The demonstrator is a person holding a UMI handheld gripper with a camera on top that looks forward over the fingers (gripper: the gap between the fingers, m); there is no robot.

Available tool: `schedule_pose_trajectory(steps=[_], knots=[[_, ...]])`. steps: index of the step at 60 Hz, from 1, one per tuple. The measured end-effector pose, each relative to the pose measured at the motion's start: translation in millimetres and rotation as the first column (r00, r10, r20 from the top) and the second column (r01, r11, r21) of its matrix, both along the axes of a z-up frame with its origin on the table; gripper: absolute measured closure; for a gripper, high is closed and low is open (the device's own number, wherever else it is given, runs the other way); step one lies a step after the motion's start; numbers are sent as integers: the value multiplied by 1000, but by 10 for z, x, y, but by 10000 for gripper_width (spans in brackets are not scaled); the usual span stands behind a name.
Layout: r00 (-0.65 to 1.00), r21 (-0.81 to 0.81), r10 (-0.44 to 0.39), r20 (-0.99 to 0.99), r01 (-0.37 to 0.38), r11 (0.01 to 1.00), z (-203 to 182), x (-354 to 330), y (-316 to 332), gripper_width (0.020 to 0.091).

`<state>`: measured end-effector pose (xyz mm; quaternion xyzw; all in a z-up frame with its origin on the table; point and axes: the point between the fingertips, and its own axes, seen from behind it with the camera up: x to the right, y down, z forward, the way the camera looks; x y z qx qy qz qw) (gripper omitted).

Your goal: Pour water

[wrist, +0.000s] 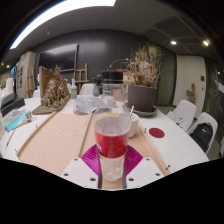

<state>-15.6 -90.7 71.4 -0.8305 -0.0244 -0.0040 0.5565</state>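
A clear plastic bottle (112,140) with a red label stands upright between my fingers, held above the table. My gripper (112,160) is shut on the bottle, with both magenta pads (93,158) pressing its lower sides. Just beyond the bottle, partly hidden by it, a white bowl (129,122) sits on the wooden board (60,135).
A white table (178,145) carries a small red disc (156,131), a potted dry plant (141,88), a brown woody ornament (54,92) and jars at the far side. White chairs (197,122) stand to the right. A dark wall lies behind.
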Motion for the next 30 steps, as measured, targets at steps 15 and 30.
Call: schedule_pose_trajectory(steps=[15,30], knots=[[987,6,42,-153,-41,999,515,-371,171,843],[663,-20,32,-748,-71,997,1329,-1001,712,844]])
